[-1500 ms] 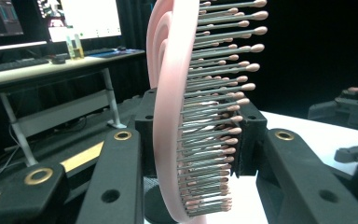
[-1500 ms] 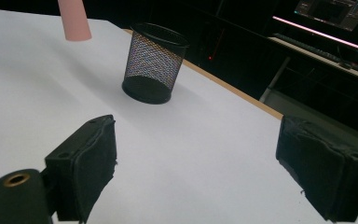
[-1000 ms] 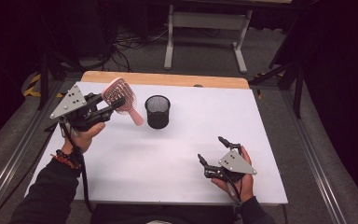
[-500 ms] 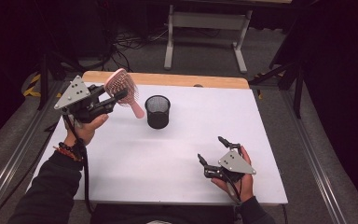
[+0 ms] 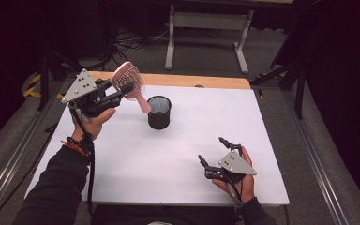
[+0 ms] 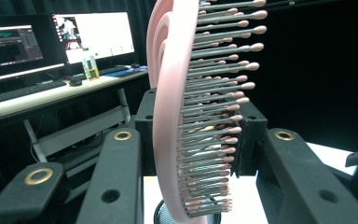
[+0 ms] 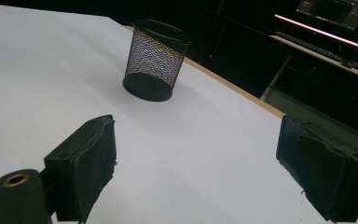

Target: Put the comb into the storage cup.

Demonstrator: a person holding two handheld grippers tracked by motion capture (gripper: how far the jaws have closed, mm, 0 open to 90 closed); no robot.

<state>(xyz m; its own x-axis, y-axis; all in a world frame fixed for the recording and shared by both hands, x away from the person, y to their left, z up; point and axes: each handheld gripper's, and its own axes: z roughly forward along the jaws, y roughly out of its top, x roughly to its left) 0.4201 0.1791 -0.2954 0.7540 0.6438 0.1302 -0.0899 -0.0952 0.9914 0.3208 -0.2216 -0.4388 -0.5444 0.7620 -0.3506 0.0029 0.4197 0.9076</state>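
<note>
Nearest you, your right claw (image 5: 214, 153) rests low on the white table (image 5: 183, 159) with its jaws wide and nothing between them; in the right gripper view the two black pads (image 7: 95, 149) frame bare table, with the mesh cup (image 7: 155, 59) farther off. Leave it parked there, well apart from the cup, unless the cup needs steadying.

Farther away, your left claw (image 5: 122, 91) is clamped on the pink brush (image 5: 130, 84), gripping it across the head. The brush hangs in the air, tilted, bristles (image 6: 219, 112) facing one side, handle slanting down towards the cup (image 5: 159, 111) and ending just beside its rim.

The step in hand looks like dropping the brush handle-first into the cup. To do it well, swing the brush closer to upright so the handle points straight down, centre its tip over the opening, and lower slowly. The cup is light and could tip if the handle catches the rim. Let go only once the handle is well inside.
</note>
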